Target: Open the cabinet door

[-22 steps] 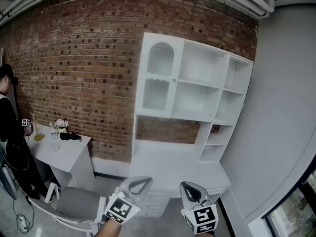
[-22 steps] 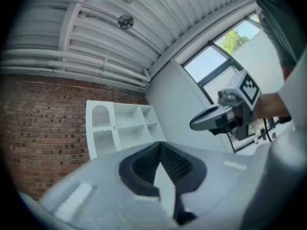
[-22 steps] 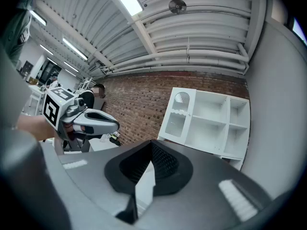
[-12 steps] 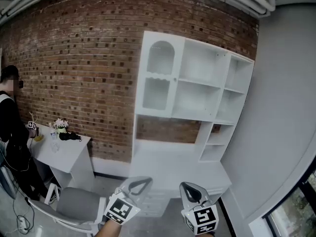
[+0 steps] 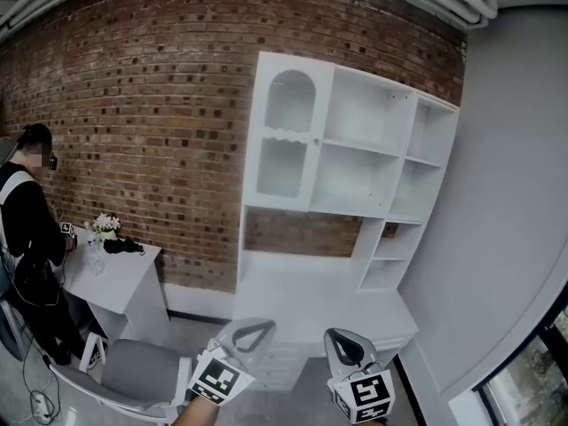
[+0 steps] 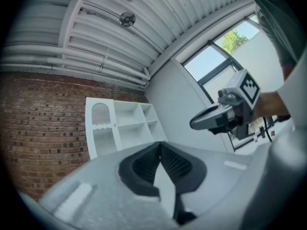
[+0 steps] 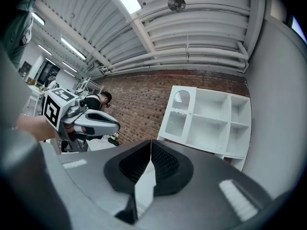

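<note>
Facing the white cabinet door [image 5: 287, 140] from well apart, left tongs [image 5: 256, 326] and right tongs [image 5: 341, 335] both clenched, empty

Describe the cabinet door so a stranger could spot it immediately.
Against the brick wall stands a white shelf unit. The cabinet door fills its upper left column. It alone is closed, with an arched pane above a square one; its neighbours are open cubbies.

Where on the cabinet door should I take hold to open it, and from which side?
Take the small knob at mid-height on the right edge of the cabinet door, coming straight in from the front. It looks like the only protrusion on the flat panel, so the hinges are probably on the left.
</note>
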{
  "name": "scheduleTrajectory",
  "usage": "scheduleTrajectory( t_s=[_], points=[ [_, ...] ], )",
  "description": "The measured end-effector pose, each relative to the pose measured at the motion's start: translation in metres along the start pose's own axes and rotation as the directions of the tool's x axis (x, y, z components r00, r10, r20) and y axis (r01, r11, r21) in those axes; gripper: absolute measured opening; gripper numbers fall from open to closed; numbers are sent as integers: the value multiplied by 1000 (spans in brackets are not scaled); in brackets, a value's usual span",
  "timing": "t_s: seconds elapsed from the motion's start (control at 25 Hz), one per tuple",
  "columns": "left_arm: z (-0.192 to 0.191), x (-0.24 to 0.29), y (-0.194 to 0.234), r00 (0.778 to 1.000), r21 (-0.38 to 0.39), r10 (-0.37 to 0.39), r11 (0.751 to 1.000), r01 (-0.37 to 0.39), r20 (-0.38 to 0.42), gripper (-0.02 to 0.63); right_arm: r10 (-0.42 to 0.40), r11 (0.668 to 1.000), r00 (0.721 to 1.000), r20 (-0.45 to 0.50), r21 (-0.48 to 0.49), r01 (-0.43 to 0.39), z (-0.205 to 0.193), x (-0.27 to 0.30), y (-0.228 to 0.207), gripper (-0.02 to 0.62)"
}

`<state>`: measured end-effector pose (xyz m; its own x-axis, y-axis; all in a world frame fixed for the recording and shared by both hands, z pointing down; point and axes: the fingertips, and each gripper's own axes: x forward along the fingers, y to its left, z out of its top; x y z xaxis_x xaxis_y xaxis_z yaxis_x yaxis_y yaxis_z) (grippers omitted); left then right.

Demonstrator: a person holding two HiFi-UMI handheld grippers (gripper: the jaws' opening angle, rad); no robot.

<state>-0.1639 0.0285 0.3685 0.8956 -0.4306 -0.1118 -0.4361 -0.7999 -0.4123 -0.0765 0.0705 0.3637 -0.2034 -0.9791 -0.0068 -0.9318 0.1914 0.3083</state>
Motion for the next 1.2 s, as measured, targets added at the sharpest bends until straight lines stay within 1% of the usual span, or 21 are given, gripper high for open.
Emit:
scheduleTrajectory(
  t_s=[0.28, 0.48, 0.76, 1.2],
  points=[
    [-10, 4, 7, 1000, -2, -28, 1000, 28, 8, 2, -16, 1000, 1000, -10, -9, 16, -2, 14, 4, 9],
    [-17, 15, 5, 999, -5, -42, 999, 42, 4, 2, -9, 1000, 1000, -14, -12, 8, -9, 21, -2, 9],
    [-22, 45, 5, 1000, -5, -14, 1000, 14, -22, 2, 36, 999, 999, -1, -4, -36, -20, 36, -29, 9],
    [-27, 100, 7, 996, 10, 70, 997, -70, -56, 2, 125, 992, 991, 38, -6, -125, -32, 57, -82, 9]
  ],
)
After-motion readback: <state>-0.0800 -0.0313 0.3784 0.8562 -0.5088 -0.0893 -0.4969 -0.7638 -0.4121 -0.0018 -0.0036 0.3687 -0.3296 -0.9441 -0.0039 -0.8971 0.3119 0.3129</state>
